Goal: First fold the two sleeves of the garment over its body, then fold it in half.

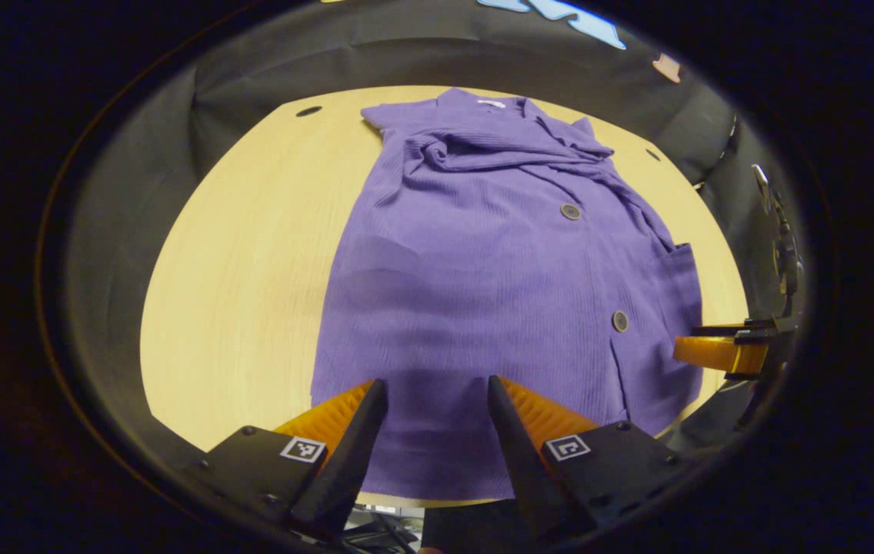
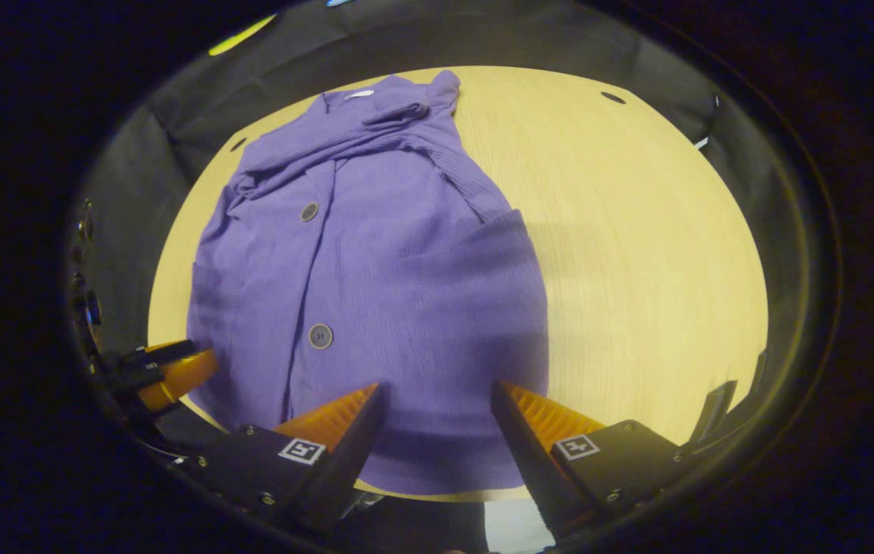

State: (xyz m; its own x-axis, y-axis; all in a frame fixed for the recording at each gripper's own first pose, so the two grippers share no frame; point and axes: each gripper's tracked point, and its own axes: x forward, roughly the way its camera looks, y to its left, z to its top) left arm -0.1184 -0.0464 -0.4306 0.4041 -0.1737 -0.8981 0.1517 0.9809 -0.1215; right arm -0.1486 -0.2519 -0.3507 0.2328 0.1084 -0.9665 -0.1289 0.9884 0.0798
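A purple buttoned cardigan point(image 1: 498, 254) lies flat on the round wooden table point(image 1: 252, 261), collar at the far side and hem at the near edge. Both sleeves point(image 1: 498, 150) lie bunched across its chest below the collar. My left gripper point(image 1: 437, 383) is open just above the hem, with cloth showing between its fingers. One finger of the right gripper point(image 1: 714, 352) shows at the garment's right edge. In the right gripper view the cardigan point(image 2: 391, 261) spreads left of centre, and my right gripper point(image 2: 437, 387) hangs open over the hem's right part. A finger of the left gripper point(image 2: 175, 373) shows at the left.
Bare tabletop point(image 2: 637, 254) stretches to the right of the garment, and a narrower strip lies on its other side. Small dark holes point(image 1: 308, 111) point(image 2: 613, 98) mark the table near its far rim. Black cloth walls ring the table. A metal stand point(image 1: 783, 246) rises at the right.
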